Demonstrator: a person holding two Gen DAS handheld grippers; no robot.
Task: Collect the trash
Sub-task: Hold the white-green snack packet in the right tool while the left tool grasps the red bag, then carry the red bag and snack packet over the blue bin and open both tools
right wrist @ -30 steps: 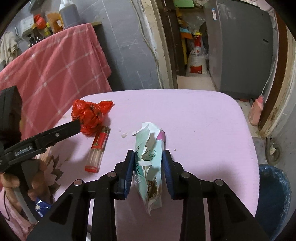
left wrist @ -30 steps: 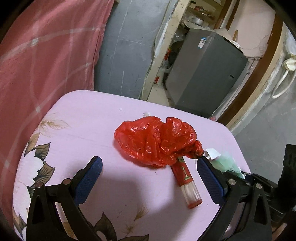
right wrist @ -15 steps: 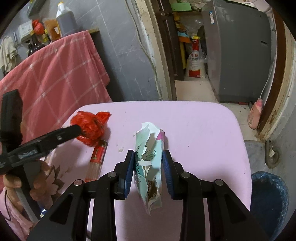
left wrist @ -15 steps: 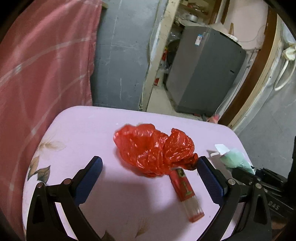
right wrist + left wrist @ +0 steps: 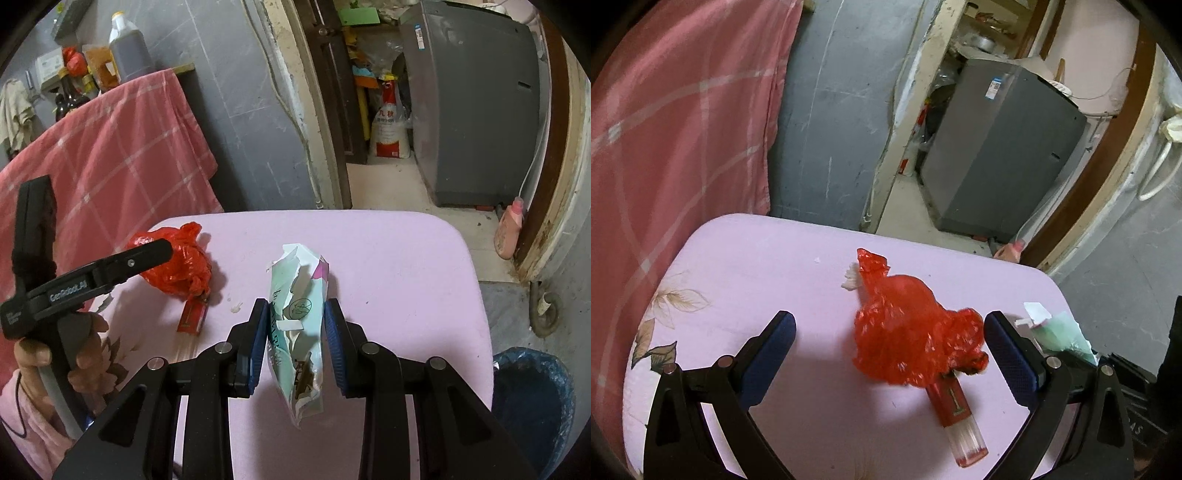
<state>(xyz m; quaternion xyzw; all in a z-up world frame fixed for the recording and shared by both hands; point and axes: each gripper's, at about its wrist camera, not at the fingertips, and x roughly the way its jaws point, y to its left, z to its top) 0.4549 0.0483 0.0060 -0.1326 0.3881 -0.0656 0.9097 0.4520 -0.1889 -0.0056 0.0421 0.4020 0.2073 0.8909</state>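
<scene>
Left tongs (image 5: 888, 334): spread wide, holding nothing; blue pads either side of the bag, neither visibly touching it.
Right tongs (image 5: 295, 332): pressed onto the wrapper, one pad on each long side.
Wrapper (image 5: 297, 332): torn mint-green packet, pinched at mid-length. Long axis runs along the right tongs' fingers. Ripped white end points forward, away from the tongs; the other end hangs back between the finger arms. In the left view it shows just outside the right finger of the left tongs (image 5: 1060, 332).
Bag (image 5: 912, 339): crumpled red plastic on the worktop, between the left tongs' fingers, nearer the right finger. Long axis is diagonal; a loose flap points forward and left, the knotted end lies by the right fingertip. From the right tongs it lies forward and to the left (image 5: 177, 266), partly behind a left finger.
Lighter (image 5: 956, 421): red with a clear end. Red end is tucked under the bag's knot; clear end points back toward the left tongs. Lies inside the right finger.
Scrap (image 5: 851, 277): small white piece touching the bag's flap, ahead of the left tongs.
Worktop (image 5: 388, 266): pink padded surface with a leaf print at its left edge.
Bin (image 5: 532, 402): blue-lined, on the floor right of the right tongs, beside the worktop edge.
Left hand (image 5: 59, 354): gripping the left tongs' handle.
</scene>
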